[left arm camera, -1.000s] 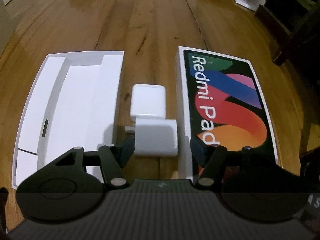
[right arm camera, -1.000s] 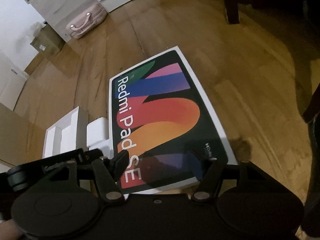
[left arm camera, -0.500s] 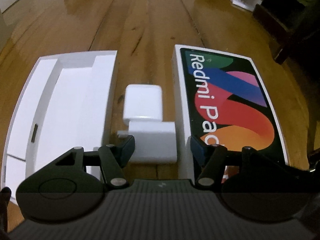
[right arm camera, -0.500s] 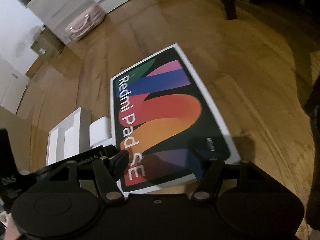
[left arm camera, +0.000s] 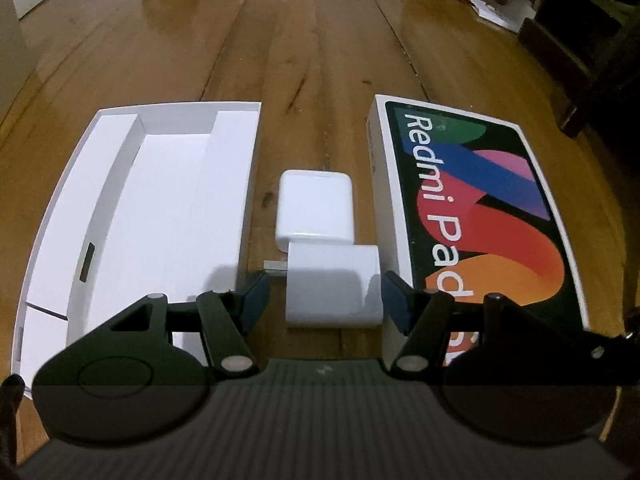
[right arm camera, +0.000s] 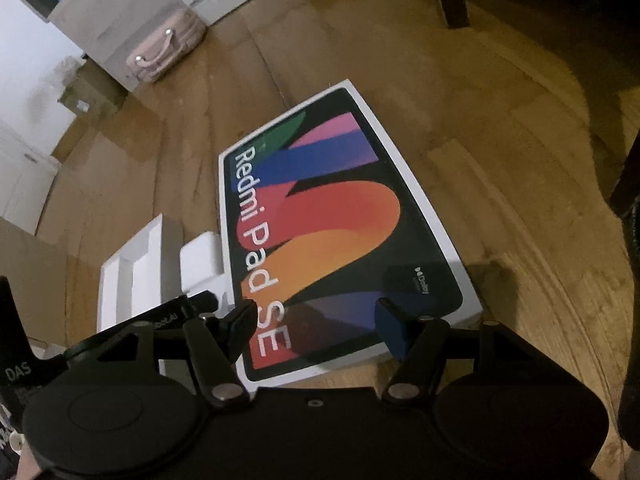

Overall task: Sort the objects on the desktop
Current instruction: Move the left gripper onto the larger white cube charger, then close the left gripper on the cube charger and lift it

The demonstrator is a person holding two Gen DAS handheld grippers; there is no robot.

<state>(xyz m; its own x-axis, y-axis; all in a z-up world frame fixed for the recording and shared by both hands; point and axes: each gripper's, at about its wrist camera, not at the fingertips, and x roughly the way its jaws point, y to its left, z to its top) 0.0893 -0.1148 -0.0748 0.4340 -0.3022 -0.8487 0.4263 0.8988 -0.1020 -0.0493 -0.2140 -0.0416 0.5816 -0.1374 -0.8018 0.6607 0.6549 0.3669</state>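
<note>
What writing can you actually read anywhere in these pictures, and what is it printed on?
"Redmi Pad SE": large white letters on the lid of the tablet box.
"DAS": on the black part at the left edge of the right wrist view.
Small logo at the lid's near right corner: too small to read.
Lettering on the left gripper's arm: blurred, unreadable.

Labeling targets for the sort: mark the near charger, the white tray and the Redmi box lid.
near charger (left arm camera: 332,286), left wrist view, top face.
white tray (left arm camera: 168,200), left wrist view, floor of middle compartment.
Redmi box lid (right arm camera: 340,236), right wrist view, printed top.
</note>
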